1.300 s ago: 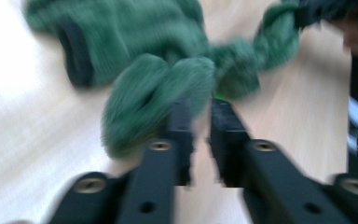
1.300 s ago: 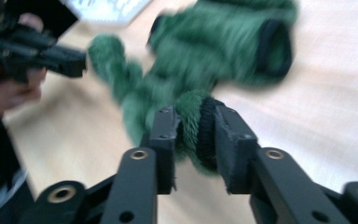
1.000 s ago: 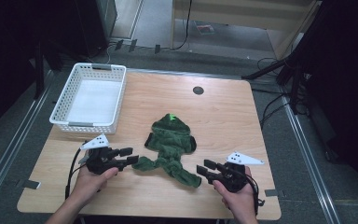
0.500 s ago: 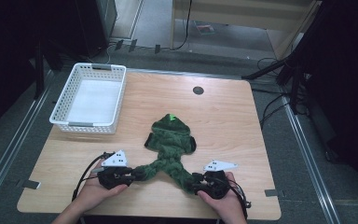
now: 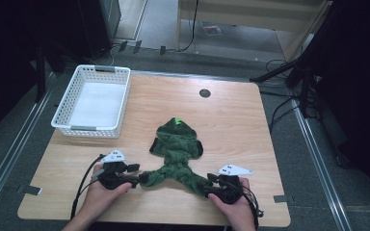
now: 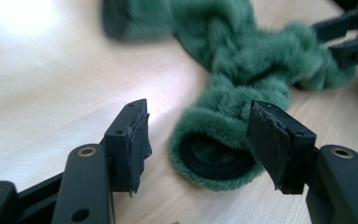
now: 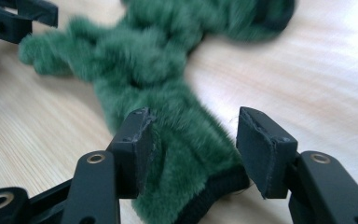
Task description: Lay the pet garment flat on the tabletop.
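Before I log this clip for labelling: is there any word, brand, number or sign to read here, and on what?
None can be read.
The green fuzzy garment bears no visible print; its bright green tag is too small to tell.
The white basket and the wooden table carry no lettering.
Both tools' black jaws are unmarked.

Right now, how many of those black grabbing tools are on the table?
2. The left gripper sits at one cuff of the green fuzzy garment; the right gripper sits at the other cuff.

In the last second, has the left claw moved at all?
Yes. The left claw has slid toward the person, away from the white basket, and now sits at the green garment's near left cuff.
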`<state>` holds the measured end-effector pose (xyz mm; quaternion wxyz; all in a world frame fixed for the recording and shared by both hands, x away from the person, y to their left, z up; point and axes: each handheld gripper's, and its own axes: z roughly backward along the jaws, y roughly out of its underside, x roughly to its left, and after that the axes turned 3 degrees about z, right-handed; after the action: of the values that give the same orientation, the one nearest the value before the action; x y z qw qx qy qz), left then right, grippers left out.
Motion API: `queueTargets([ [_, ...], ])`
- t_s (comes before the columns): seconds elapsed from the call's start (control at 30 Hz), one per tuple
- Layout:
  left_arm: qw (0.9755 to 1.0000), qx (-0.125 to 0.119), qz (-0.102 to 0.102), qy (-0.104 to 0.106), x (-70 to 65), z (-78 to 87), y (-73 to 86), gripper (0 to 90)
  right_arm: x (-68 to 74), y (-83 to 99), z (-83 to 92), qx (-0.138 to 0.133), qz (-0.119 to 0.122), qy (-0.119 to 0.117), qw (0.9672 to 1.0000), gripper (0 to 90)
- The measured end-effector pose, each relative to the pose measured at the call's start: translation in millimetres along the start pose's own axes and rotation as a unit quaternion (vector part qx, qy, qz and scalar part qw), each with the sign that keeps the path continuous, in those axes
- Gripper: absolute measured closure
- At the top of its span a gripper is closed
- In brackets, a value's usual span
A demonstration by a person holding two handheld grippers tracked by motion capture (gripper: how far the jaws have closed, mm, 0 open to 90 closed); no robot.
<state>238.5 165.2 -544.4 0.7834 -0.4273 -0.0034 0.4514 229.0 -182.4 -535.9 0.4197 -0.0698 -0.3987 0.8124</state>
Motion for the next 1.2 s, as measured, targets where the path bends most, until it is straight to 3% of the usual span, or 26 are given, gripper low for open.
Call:
queueTargets([
  [0.1, 0.999, 0.01, -0.034, -0.027, -10.4, -3.4, 2.3, 50.0, 9.7, 2.8, -6.5, 0.016, 0.033, 0.009, 0.9993, 50.8],
  [0.17, 0.9983, 0.013, -0.044, -0.037, -12.1, -3.2, 3.0, 68.5, 10.9, 3.0, -6.3, 0.019, 0.038, 0.019, 0.9989, 59.8],
  [0.2, 0.995, 0.023, -0.073, -0.064, -14.5, -3.8, 4.7, 81.5, 10.2, 3.4, -5.8, 0.02, 0.047, 0.029, 0.9983, 68.2],
  [0.23, 0.9944, 0.026, -0.083, -0.061, -14.2, -2.7, 5.1, 85.8, 9.6, 3.5, -5.1, 0.022, 0.054, 0.034, 0.9977, 74.1],
  [0.3, 0.9939, 0.027, -0.087, -0.062, -13.6, -1.9, 4.9, 88.0, 6.7, 3.2, -2.5, 0.03, 0.069, 0.042, 0.9963, 81.4],
  [0.33, 0.9902, 0.029, -0.11, -0.082, -12.7, 1.2, 4.8, 88.3, 3.8, 2.9, -0.8, 0.029, 0.067, 0.044, 0.9963, 83.6],
  [0.37, 0.9902, 0.029, -0.11, -0.082, -12.7, 1.2, 4.8, 88.4, 3.8, 2.9, -0.8, 0.029, 0.067, 0.044, 0.9963, 83.6],
  [0.43, 0.9882, 0.023, -0.117, -0.096, -11.4, 5.2, 4.7, 88.4, -1.4, 2.2, 6.6, 0.014, 0.066, 0.069, 0.9953, 85.3],
  [0.47, 0.9877, 0.018, -0.118, -0.101, -9.9, 7.8, 4.5, 88.4, -1.4, 2.2, 6.6, 0.014, 0.066, 0.069, 0.9953, 85.3],
  [0.5, 0.9876, 0.008, -0.119, -0.101, -7.4, 12.2, 4.0, 88.2, -2.9, 1.1, 13.4, -0.005, 0.053, 0.057, 0.9969, 84.3],
  [0.53, 0.9884, 0.004, -0.123, -0.089, -6.3, 14.0, 3.8, 87.9, -3.2, 0.7, 15.4, -0.012, 0.055, 0.046, 0.9974, 82.5],
  [0.57, 0.9884, 0.004, -0.123, -0.089, -6.3, 14.0, 3.8, 86.7, -3.2, 0.7, 15.4, -0.012, 0.055, 0.046, 0.9974, 82.5],
  [0.6, 0.9906, 0.003, -0.12, -0.067, -5.1, 15.0, 3.7, 83.0, -2.3, 0.9, 15.8, -0.008, 0.064, 0.024, 0.9976, 69.9],
  [0.63, 0.9955, 0.007, -0.095, 0.0, -0.6, 16.0, 2.5, 75.0, -1.3, 1.4, 16.4, -0.012, 0.073, 0.016, 0.9971, 64.5],
  [0.67, 0.9955, 0.007, -0.095, 0.0, -0.6, 16.0, 2.5, 67.3, -1.3, 1.4, 16.4, -0.012, 0.073, 0.016, 0.9971, 64.5],
  [0.7, 0.9971, -0.011, -0.074, 0.011, 0.6, 16.9, 1.8, 59.6, -0.6, 0.8, 18.8, -0.026, 0.067, -0.008, 0.9974, 54.9],
  [0.73, 0.9971, -0.011, -0.074, 0.011, 0.6, 16.9, 1.8, 53.9, -0.7, 0.1, 19.9, -0.034, 0.06, -0.013, 0.9975, 52.8],
  [0.8, 0.999, -0.03, -0.028, 0.02, 1.9, 16.0, -2.2, 48.8, -1.2, -1.5, 21.0, -0.045, 0.047, -0.015, 0.9978, 51.9],
  [0.87, 0.9988, -0.042, 0.02, 0.016, -0.2, 9.4, -4.2, 42.4, -1.3, -3.5, 16.4, -0.048, 0.027, -0.006, 0.9985, 49.2],
  [0.93, 0.9993, -0.032, 0.019, 0.007, -2.9, 5.1, -3.6, 40.0, 0.6, -1.6, 8.6, -0.03, 0.034, 0.001, 0.999, 48.2],
  [1.0, 0.9998, -0.009, -0.005, -0.018, -9.8, -2.3, -0.3, 40.9, 4.4, 1.6, 1.7, -0.014, 0.05, 0.009, 0.9986, 47.3],
  [1.03, 0.9989, 0.006, -0.02, -0.041, -14.4, -6.2, 3.2, 44.8, 5.8, 2.9, -0.5, -0.006, 0.057, 0.013, 0.9983, 48.0],
  [1.07, 0.9989, 0.006, -0.02, -0.041, -14.4, -6.2, 3.2, 50.0, 5.8, 2.9, -0.5, -0.006, 0.057, 0.013, 0.9983, 48.0],
  [1.13, 0.9978, 0.013, -0.046, -0.046, -16.5, -3.9, 6.0, 61.4, 5.0, 5.1, -1.9, 0.006, 0.068, 0.022, 0.9974, 59.0],
  [1.17, 0.9978, 0.013, -0.046, -0.046, -16.5, -3.9, 6.0, 67.8, 5.0, 5.1, -1.9, 0.006, 0.068, 0.022, 0.9974, 59.0],
  [1.2, 0.9965, 0.014, -0.064, -0.052, -16.9, -3.5, 7.5, 71.4, 1.5, 7.0, -0.8, 0.014, 0.073, 0.029, 0.9968, 71.6],
])
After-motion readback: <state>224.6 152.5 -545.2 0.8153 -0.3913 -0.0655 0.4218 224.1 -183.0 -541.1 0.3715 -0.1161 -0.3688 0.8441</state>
